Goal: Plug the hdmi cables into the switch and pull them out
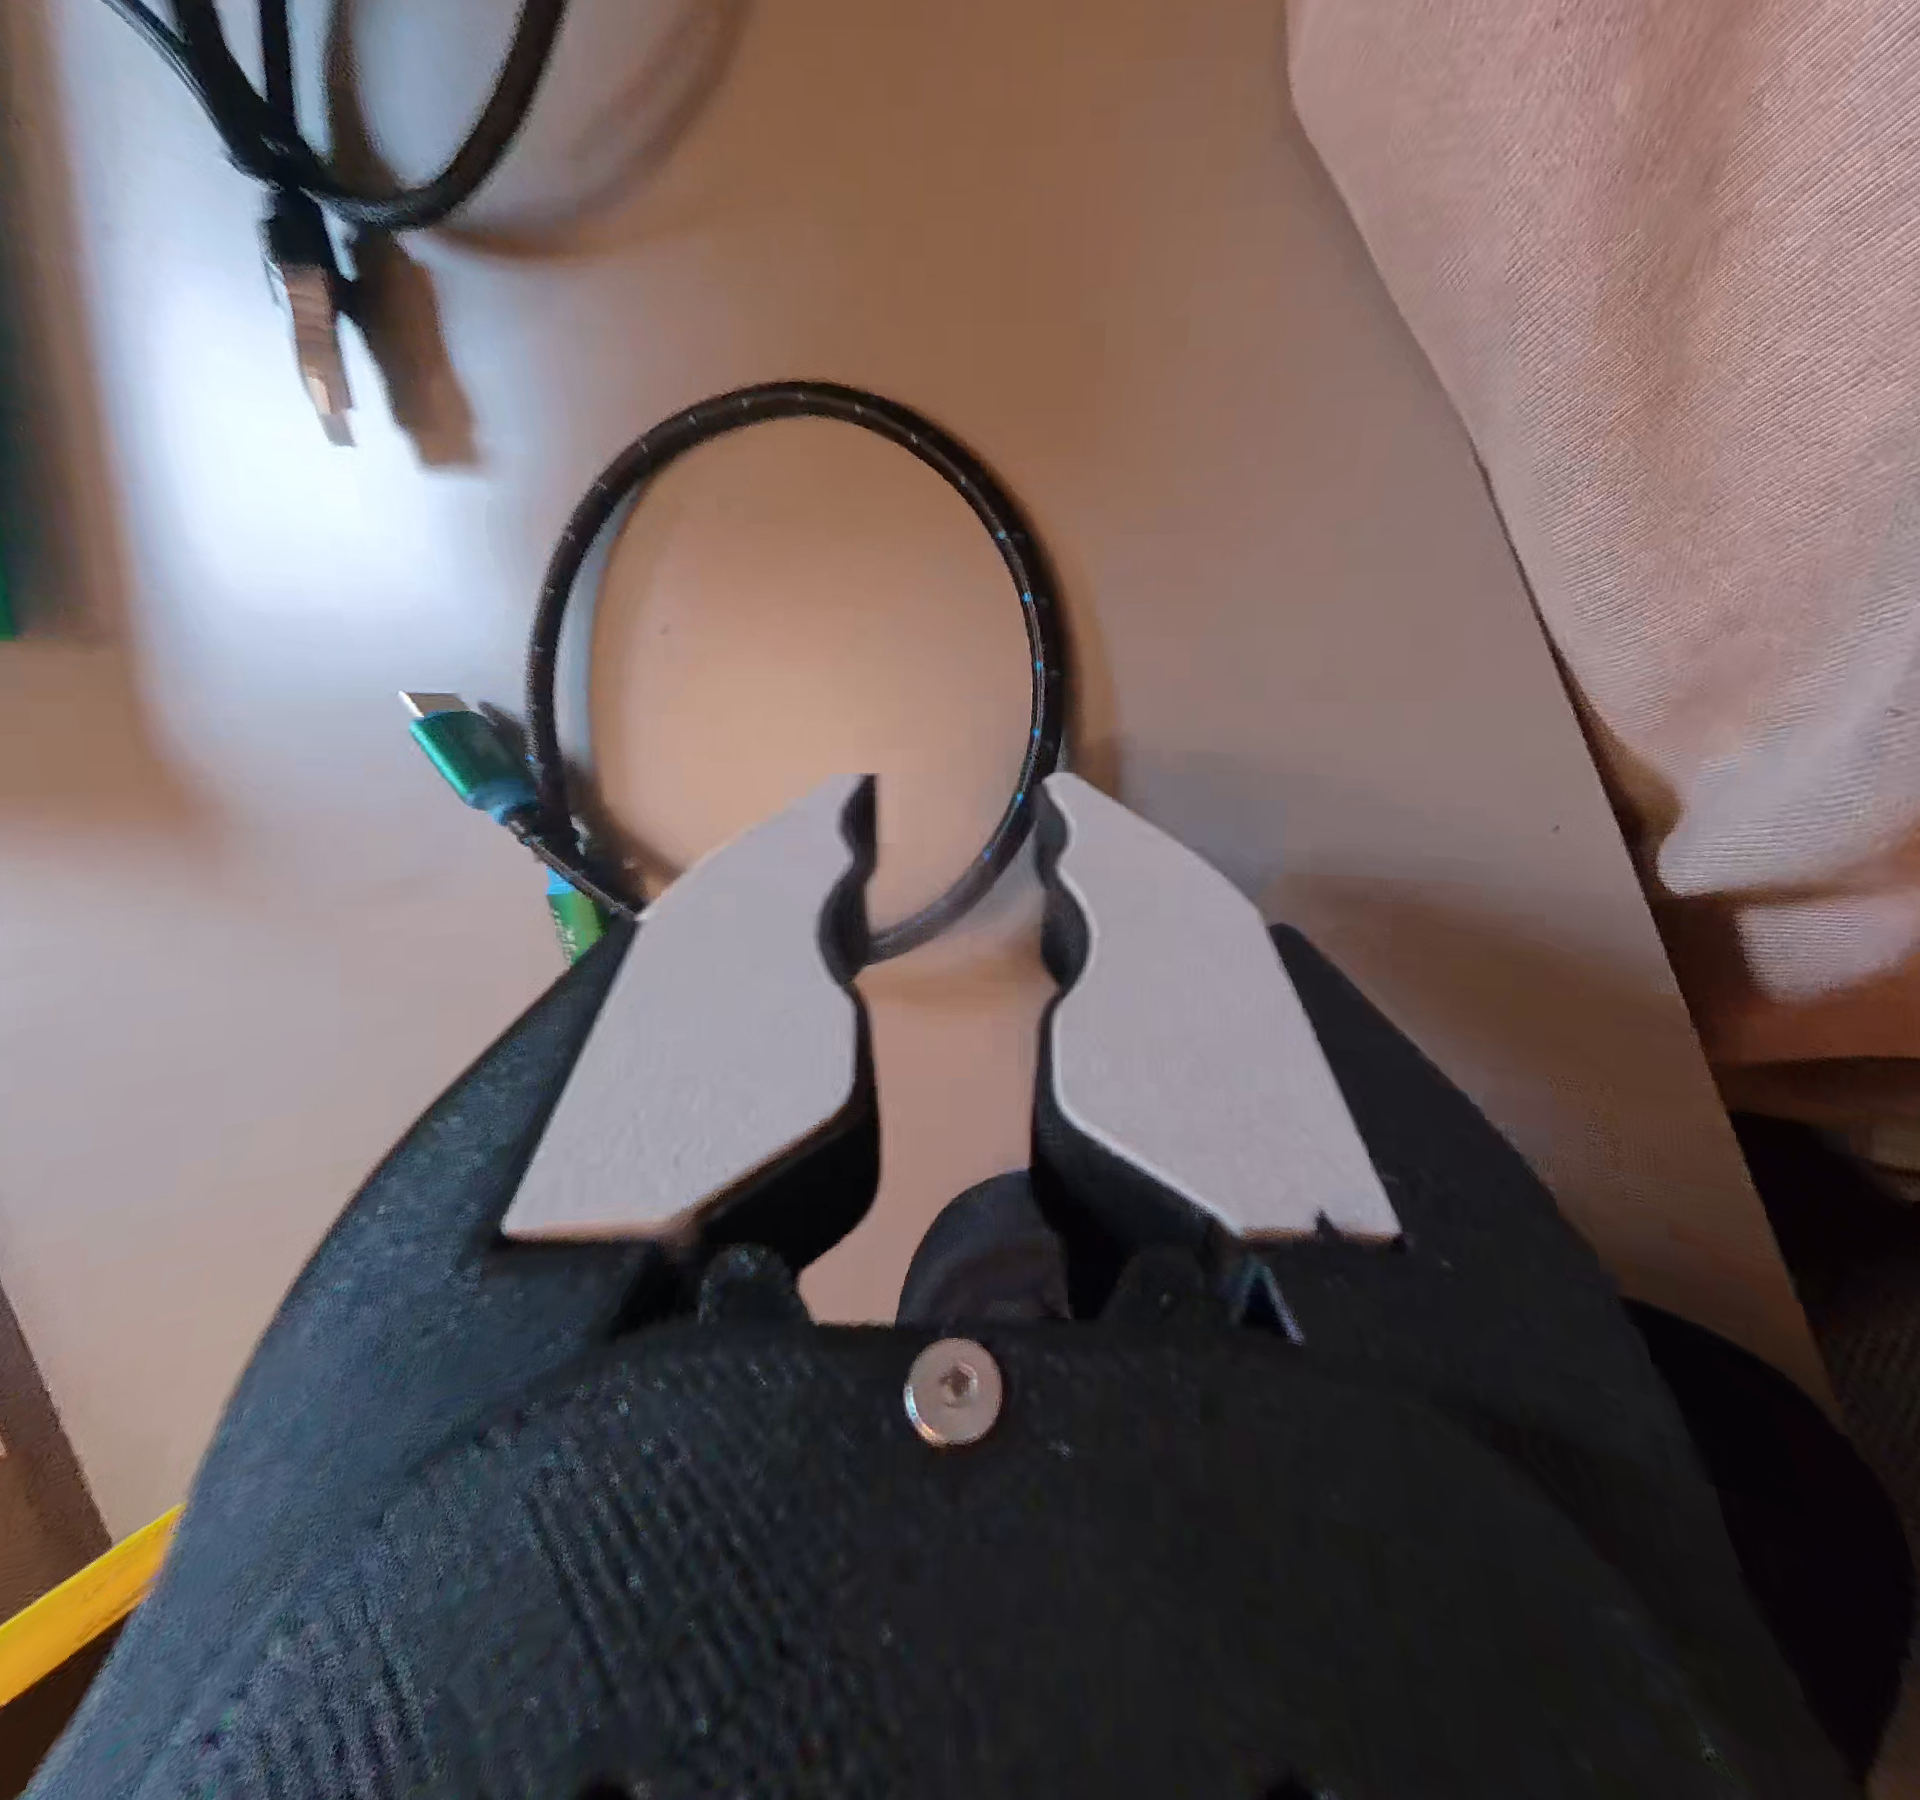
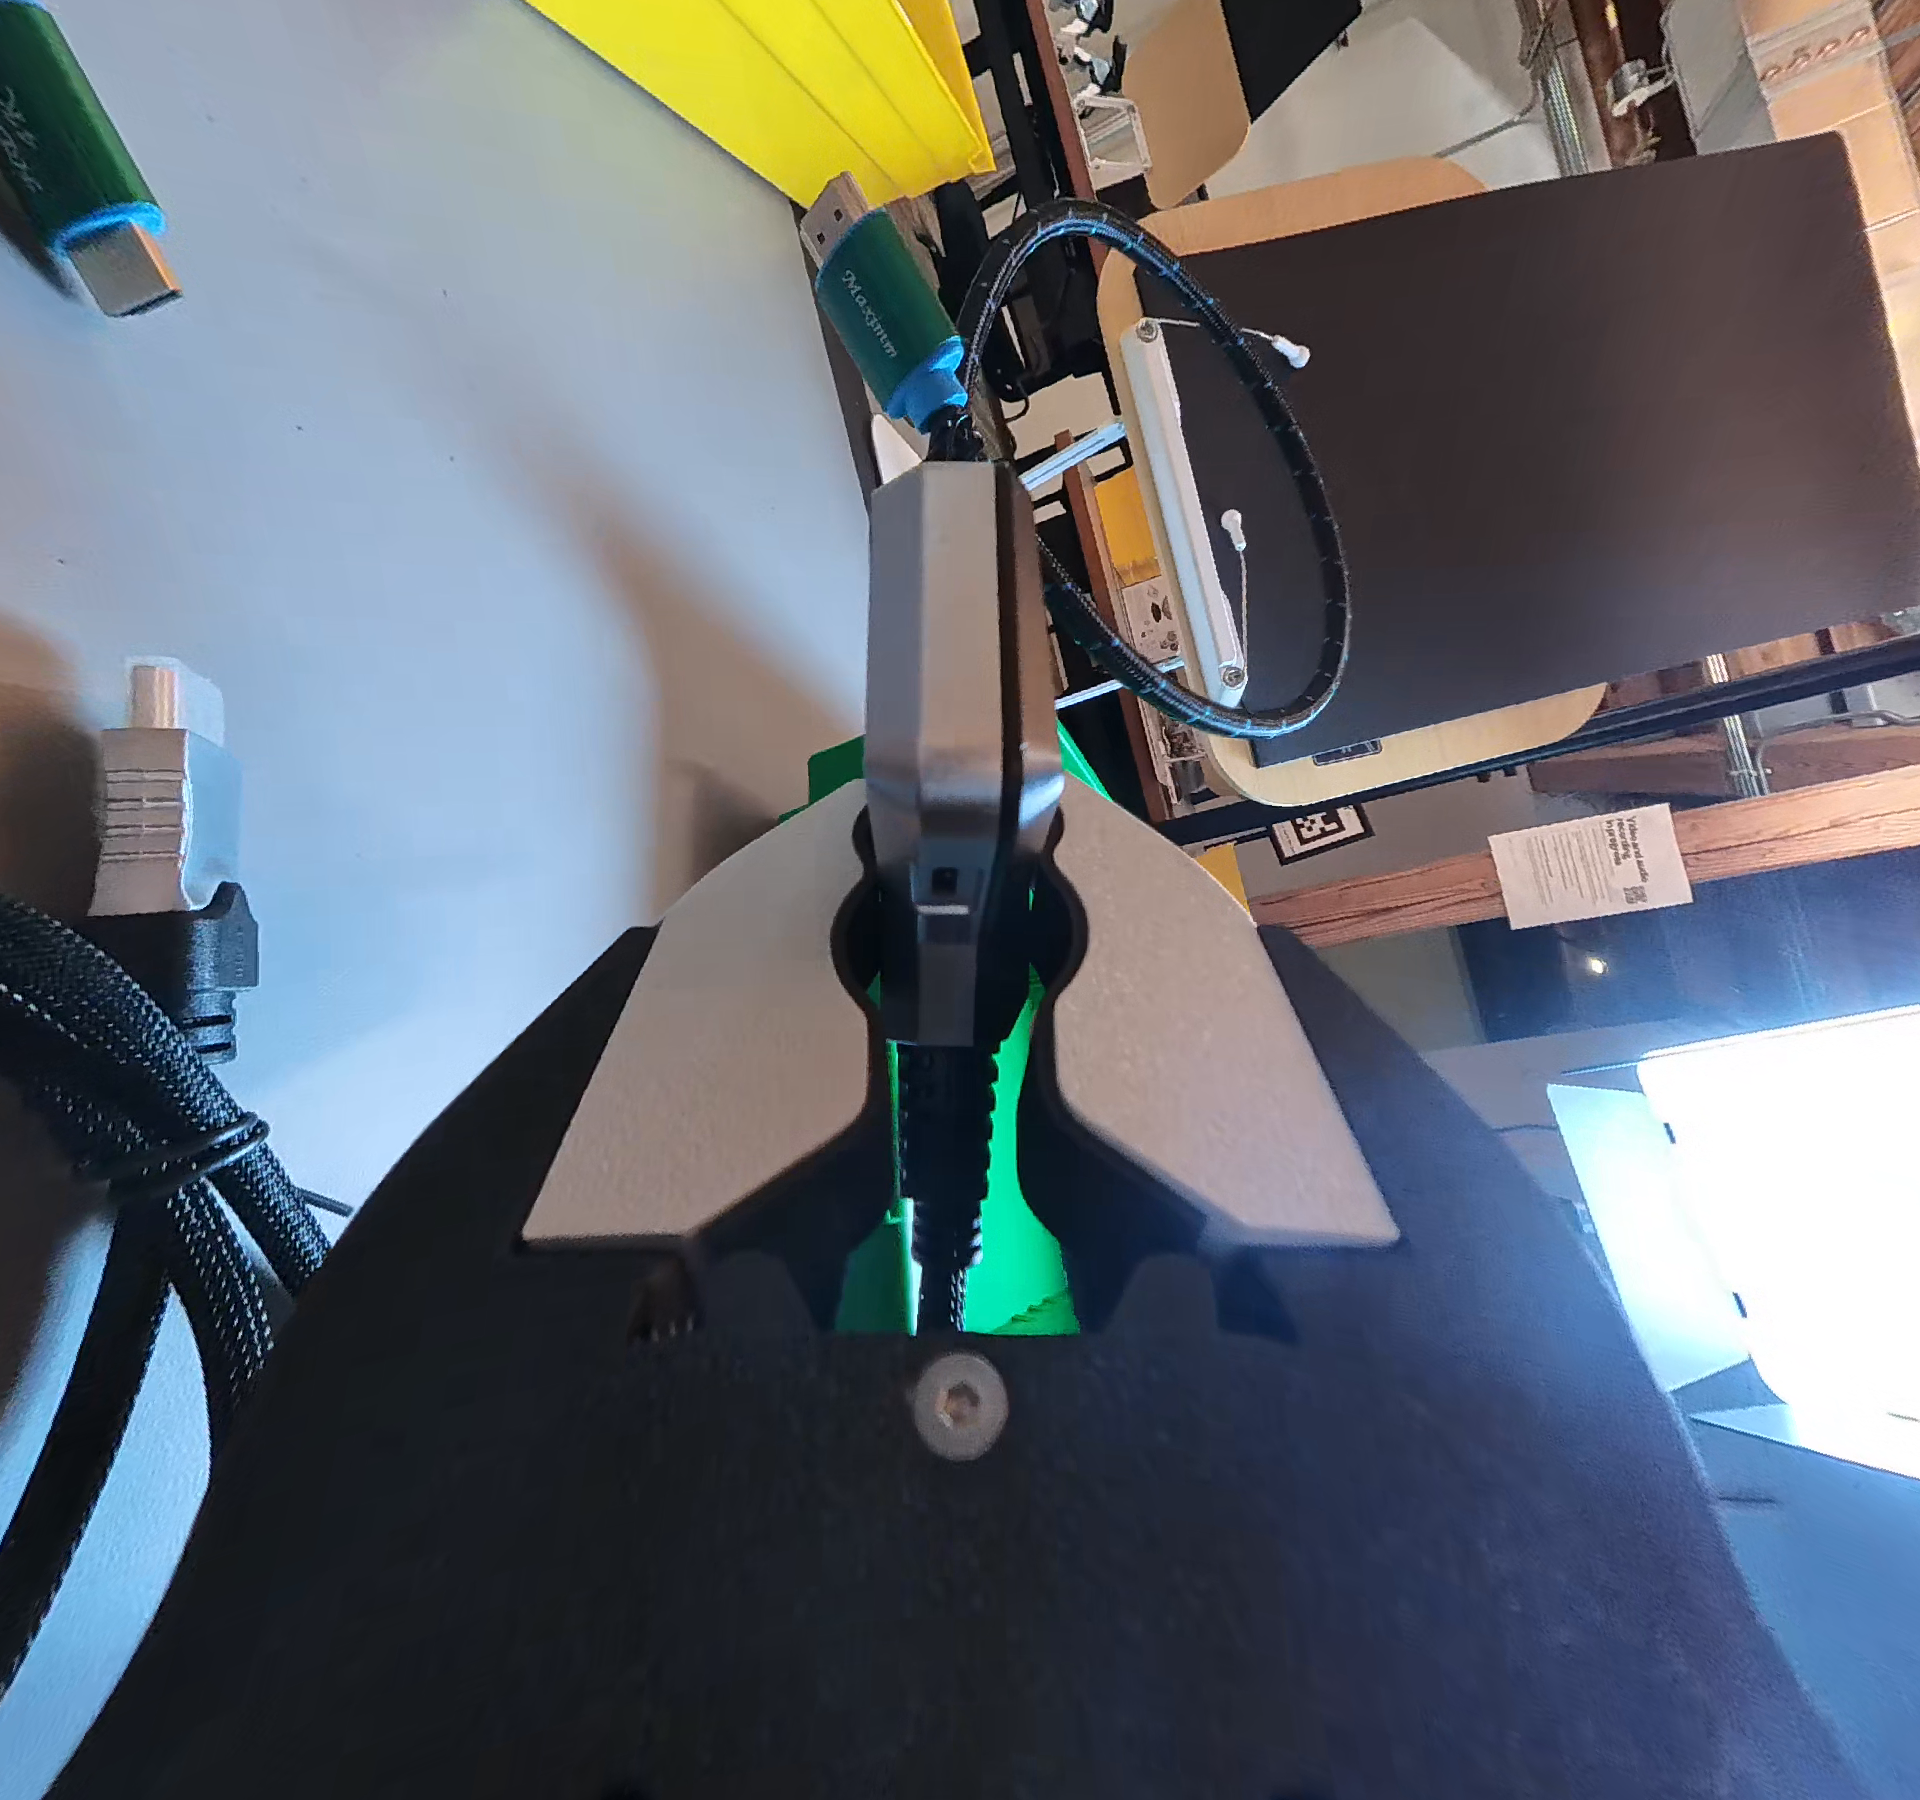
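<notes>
— Right up close, what's the right gripper (image 2: 961, 846) got?

— It's clamped on the switch (image 2: 940, 711), a small grey metal body standing up between the pale fingers (image 2: 727, 1023). A black braided lead runs down from its near end, into the gripper's throat. From its far end a short braided cable (image 2: 1320, 545) loops round to the right and comes back to a green plug (image 2: 883, 316) with a blue collar, sitting just beyond the switch.

— And the left gripper (image 1: 956, 815)?

— Jaws apart, gripping nothing. A loop of black braided cable (image 1: 790, 400) lies on the table (image 1: 1195, 503) just past the fingertips, its near end passing between them. A green connector (image 1: 462, 742) sits at the loop's left side, touching it.

— Further out on that side?

— Far left, a bundle of black hdmi cables (image 1: 301, 150) with two plugs pointing towards the camera, blurred. On the right, pinkish cloth hangs over the table edge.

— Back to the right view?

— Near left, a silver hdmi plug (image 2: 166, 784) on thick braided cable lies on the pale table. Far left, another green plug (image 2: 73, 161). Beyond, a yellow bin (image 2: 758, 15), then a room with wooden beams, chairs and a dark panel.
</notes>
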Motion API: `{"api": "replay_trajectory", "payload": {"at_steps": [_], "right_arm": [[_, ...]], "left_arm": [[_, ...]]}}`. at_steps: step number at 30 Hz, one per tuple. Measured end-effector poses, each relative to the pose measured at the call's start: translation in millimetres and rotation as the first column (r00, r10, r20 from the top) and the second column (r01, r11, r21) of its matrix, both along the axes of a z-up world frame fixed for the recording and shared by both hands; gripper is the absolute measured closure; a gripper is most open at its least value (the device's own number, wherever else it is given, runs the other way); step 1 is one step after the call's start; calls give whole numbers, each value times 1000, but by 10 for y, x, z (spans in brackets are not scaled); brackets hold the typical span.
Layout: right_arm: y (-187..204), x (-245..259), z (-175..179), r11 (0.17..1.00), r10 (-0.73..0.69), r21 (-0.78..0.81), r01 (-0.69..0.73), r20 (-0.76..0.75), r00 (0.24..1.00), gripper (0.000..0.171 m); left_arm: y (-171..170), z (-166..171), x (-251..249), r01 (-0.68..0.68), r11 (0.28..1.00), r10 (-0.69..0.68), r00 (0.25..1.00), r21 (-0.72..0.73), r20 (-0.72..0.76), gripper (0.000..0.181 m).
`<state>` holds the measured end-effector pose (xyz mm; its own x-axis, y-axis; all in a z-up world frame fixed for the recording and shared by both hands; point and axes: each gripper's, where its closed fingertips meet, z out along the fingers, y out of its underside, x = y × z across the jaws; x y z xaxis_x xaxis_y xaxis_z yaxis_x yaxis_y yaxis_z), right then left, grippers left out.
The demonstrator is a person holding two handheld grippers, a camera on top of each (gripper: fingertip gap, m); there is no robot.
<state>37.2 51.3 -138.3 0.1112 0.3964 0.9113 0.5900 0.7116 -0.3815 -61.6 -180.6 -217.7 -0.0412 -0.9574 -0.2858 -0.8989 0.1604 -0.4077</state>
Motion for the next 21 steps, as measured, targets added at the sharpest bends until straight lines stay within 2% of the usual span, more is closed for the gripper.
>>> {"api": "replay_trajectory", "payload": {"at_steps": [2, 3, 4, 6, 8, 10, 12, 15, 18, 21], "right_arm": [[-3, -7, -4, 1000, 2, -1, -2, 1, 1000, 148], [-5, -8, -6, 1000, 1, 0, -1, 3, 1000, 148], [-6, -7, -6, 1000, 0, 2, 0, 4, 1000, 147], [-10, -2, 2, 1000, -1, 2, 1, 0, 1000, 148], [-6, 0, 10, 1000, -1, -2, 1, -6, 1000, 147], [-3, 1, 7, 1000, 2, -9, -2, -10, 1000, 147], [-5, 2, 8, 1000, 4, -14, -4, -14, 1000, 147], [-36, -10, 21, 1000, 16, -21, -17, -23, 1000, 148], [-106, -48, 17, 999, 48, -23, -49, -17, 999, 148], [-147, -90, -28, 999, 51, 14, -52, 29, 998, 147]], "left_arm": [[47, -162, -57, 3, 999, 0, 997, 36, -83, 146], [69, -228, -75, 24, 998, -16, 993, 61, -118, 151], [61, -254, -69, 42, 997, -34, 992, 63, -125, 167], [56, -182, -33, 56, 997, -51, 995, 58, -91, 173], [128, 60, 48, 26, 996, -29, 999, 82, 38, 174], [174, 422, 142, -4, 997, -16, 965, 76, 262, 175], [270, 805, 143, -55, 996, 16, 871, 65, 491, 175], [481, 1047, -61, -138, 990, 108, 729, -9, 676, 176], [622, 1161, -259, -145, 980, 193, 556, -134, 808, 176], [738, 1172, -403, -149, 970, 239, 452, -192, 859, 176]]}}
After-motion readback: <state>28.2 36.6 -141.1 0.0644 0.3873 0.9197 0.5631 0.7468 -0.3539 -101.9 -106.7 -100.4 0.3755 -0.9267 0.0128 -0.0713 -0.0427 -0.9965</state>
